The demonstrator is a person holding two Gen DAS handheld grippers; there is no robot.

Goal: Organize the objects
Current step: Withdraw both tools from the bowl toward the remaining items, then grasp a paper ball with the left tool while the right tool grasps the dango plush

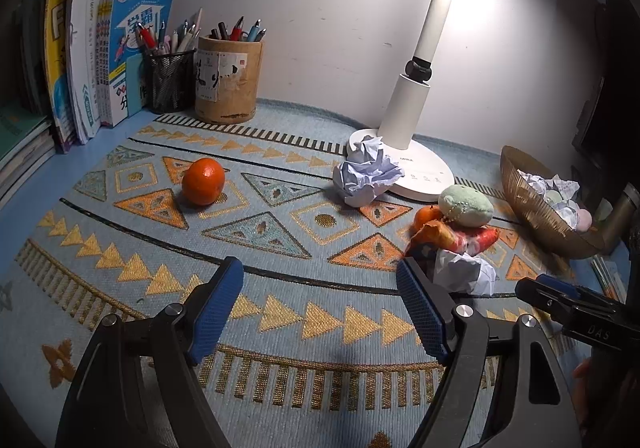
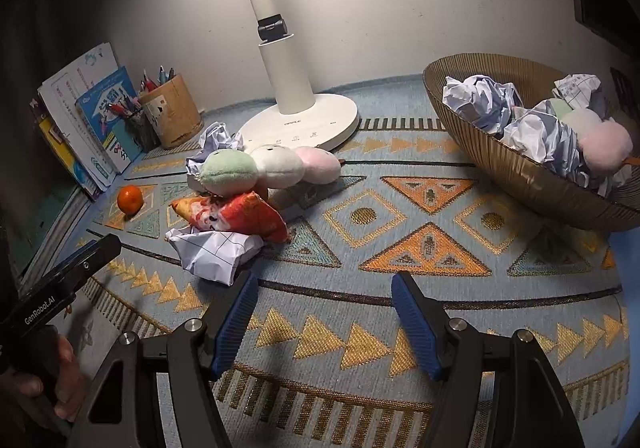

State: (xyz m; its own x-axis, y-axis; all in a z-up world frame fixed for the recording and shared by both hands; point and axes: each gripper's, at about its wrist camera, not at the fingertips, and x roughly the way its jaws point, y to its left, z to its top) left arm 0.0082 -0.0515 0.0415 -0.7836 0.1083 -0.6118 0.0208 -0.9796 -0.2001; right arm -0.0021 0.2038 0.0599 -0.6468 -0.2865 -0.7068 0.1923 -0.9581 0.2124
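Both tongs, left (image 1: 320, 312) and right (image 2: 322, 322), hang apart and empty; we judge we're between picks, next closing on the paper wad (image 2: 216, 248) for the basket (image 2: 520, 171).

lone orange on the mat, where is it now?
In the left wrist view the orange sits alone on the mat's left side, in front of the pen holders, apart from the pile by the lamp.

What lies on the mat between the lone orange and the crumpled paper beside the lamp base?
Nothing: in the left wrist view, only bare patterned mat separates the orange from the crumpled paper.
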